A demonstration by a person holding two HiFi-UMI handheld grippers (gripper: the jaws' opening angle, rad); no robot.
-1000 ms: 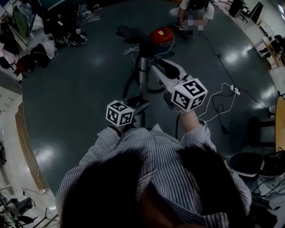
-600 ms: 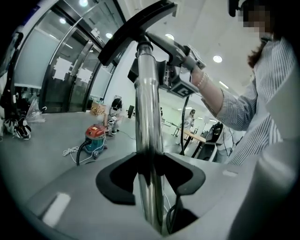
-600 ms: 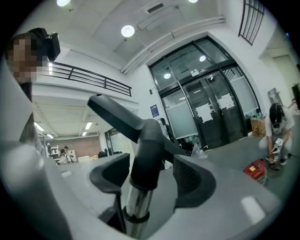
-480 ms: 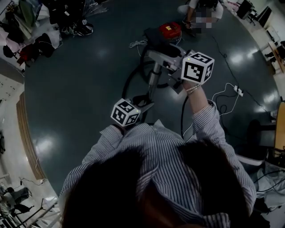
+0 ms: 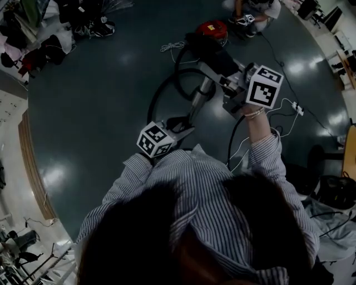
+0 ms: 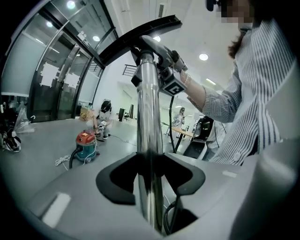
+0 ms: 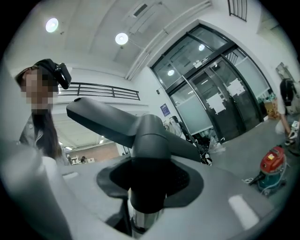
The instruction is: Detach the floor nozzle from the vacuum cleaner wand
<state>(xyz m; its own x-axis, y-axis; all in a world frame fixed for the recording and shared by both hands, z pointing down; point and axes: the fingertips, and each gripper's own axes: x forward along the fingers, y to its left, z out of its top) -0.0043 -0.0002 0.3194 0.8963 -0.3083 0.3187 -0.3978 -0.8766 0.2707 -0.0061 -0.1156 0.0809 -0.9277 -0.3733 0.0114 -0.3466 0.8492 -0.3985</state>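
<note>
The chrome wand [image 5: 199,102] slants up to the right from my left gripper [image 5: 181,127], which is shut on its lower part; the tube [image 6: 149,140] runs between that gripper's jaws. At the wand's top sits the black floor nozzle [image 5: 214,53], raised off the floor; its flat head [image 6: 140,33] shows overhead. My right gripper [image 5: 228,88] has just been closing, and its pads press on the nozzle's black neck [image 7: 149,140]. The nozzle head [image 7: 101,119] spreads above the jaws. A black hose [image 5: 161,92] loops from the wand across the floor.
A red canister vacuum [image 5: 214,28] stands on the dark floor beyond the nozzle, with a crouching person [image 5: 253,11] behind it. White cables and a power strip [image 5: 295,108] lie at the right. Bags and shoes [image 5: 67,28] pile at the upper left.
My right gripper has risen and swung right, from beside the wand onto the nozzle's neck. The wand has tipped from upright to slanting right. The left gripper has barely shifted.
</note>
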